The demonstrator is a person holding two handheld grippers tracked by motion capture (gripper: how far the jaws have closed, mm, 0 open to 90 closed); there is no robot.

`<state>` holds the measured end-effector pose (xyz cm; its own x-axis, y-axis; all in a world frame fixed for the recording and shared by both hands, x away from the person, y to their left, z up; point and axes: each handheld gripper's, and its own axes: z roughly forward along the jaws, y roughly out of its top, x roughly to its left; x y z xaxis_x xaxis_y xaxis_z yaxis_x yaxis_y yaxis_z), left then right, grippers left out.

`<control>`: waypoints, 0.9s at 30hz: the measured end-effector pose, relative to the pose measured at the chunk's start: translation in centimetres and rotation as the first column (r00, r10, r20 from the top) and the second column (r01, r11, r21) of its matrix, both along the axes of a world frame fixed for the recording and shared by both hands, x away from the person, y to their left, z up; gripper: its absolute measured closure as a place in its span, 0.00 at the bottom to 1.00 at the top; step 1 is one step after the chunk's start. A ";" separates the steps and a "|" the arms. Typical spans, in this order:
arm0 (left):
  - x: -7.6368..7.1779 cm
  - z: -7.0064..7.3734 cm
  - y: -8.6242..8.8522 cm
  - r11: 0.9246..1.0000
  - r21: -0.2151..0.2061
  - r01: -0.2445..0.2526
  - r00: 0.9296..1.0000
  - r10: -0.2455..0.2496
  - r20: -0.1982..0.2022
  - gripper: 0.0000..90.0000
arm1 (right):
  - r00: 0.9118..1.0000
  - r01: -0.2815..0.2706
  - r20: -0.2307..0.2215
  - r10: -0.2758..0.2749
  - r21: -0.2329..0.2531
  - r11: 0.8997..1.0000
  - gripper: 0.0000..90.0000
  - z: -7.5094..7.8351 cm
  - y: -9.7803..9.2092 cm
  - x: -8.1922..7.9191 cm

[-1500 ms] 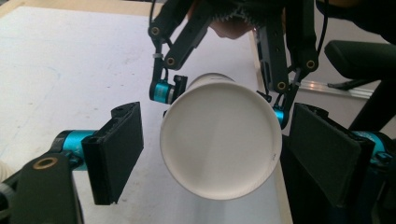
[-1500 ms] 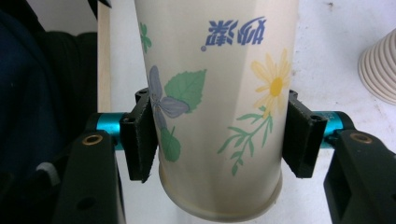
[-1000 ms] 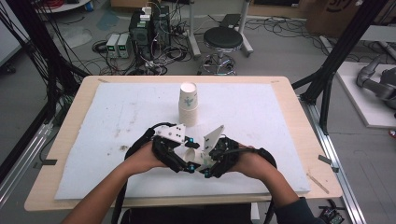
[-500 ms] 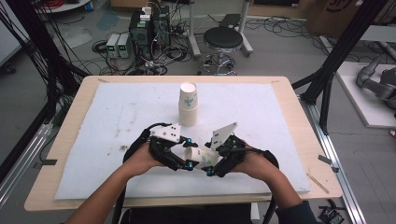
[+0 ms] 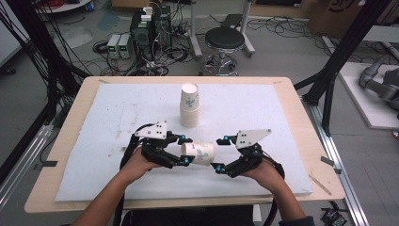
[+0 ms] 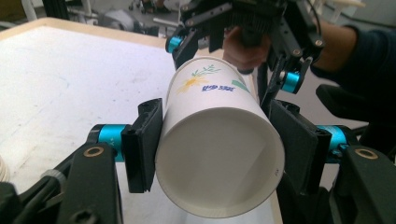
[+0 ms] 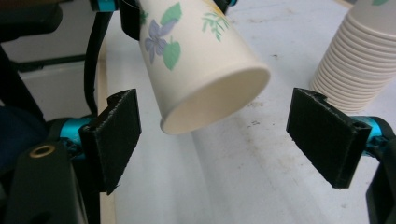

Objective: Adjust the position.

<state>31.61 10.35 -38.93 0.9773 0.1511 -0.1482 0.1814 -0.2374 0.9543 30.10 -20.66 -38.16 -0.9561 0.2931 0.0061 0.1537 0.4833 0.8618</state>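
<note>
The left tool (image 5: 182, 150) is clamped on a paper cup (image 5: 198, 153), one jaw on each side of the wall near the rim, as the left gripper view shows, with the open mouth (image 6: 219, 158) facing back toward that hand. The cup lies on its side, lifted clear of the bench (image 5: 94, 117), its long axis running roughly left to right between the two hands and its base end pointing at the right tool (image 5: 219, 154).

The right tool stands wide open and holds nothing. In the right gripper view the cup's base end (image 7: 215, 98) hangs between its pads (image 7: 116, 135) but touches neither. So the cup lies straight ahead of the right tool, along its reach, and my judgement is that a handover would need only a short advance and a closing on the narrow end.

Beyond the hands, toward the far edge, a stack of paper cups (image 5: 189, 106) stands upright on the white mat (image 5: 263, 108) covering the bench.
</note>
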 end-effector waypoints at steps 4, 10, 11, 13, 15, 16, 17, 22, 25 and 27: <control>-0.1 -0.3 0.3 1.000 -0.031 -0.003 1.000 0.003 0.010 0.42 | 1.000 0.013 0.006 -0.014 0.054 0.998 0.20 -0.8 -0.4 -0.2; -0.2 -0.5 0.6 0.997 -0.074 0.008 0.999 -0.006 0.033 0.42 | 1.000 0.012 0.002 -0.013 0.085 0.996 0.20 -1.3 -0.5 -0.3; -0.2 -0.5 0.7 0.997 -0.083 0.006 0.999 -0.003 0.036 0.42 | 1.000 0.011 0.001 -0.011 0.086 0.996 0.20 -1.3 -0.4 -0.3; -0.2 -0.6 0.8 0.996 -0.091 0.005 0.999 -0.002 0.034 0.42 | 1.000 0.009 0.000 -0.009 0.088 0.996 0.20 -1.6 -0.4 -0.3; -0.2 -0.7 0.9 0.995 -0.097 0.005 0.999 -0.001 0.039 0.42 | 1.000 0.005 -0.005 -0.004 0.090 0.996 0.20 -1.6 -0.4 -0.3; -0.2 -0.7 0.9 0.995 -0.100 0.006 0.999 -0.002 0.040 0.42 | 1.000 0.002 -0.007 -0.001 0.094 0.996 0.20 -1.7 -0.4 -0.3; -0.3 -0.7 0.9 0.994 -0.107 0.007 0.999 -0.003 0.043 0.42 | 1.000 -0.002 -0.007 0.003 0.097 0.995 0.20 -1.8 -0.3 -0.3; -0.4 -0.7 0.9 0.993 -0.120 0.024 0.998 -0.017 0.063 0.42 | 1.000 -0.016 -0.011 0.017 0.104 0.994 0.20 -1.9 -0.1 -0.3; -0.5 -0.7 0.7 0.990 -0.133 0.050 0.998 -0.043 0.054 0.42 | 0.999 -0.033 -0.010 0.034 0.108 0.994 0.20 -2.0 0.1 -0.3; -0.6 -0.8 0.6 0.989 -0.134 0.055 0.997 -0.048 0.052 0.42 | 0.999 -0.036 -0.015 0.038 0.108 0.993 0.20 -2.1 0.2 -0.3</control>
<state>31.05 10.91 -39.68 0.9898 0.0820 -0.1161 0.1250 -0.1137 0.9856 29.76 -20.42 -40.27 -0.9658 0.2541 0.0516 0.1520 0.3935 0.9067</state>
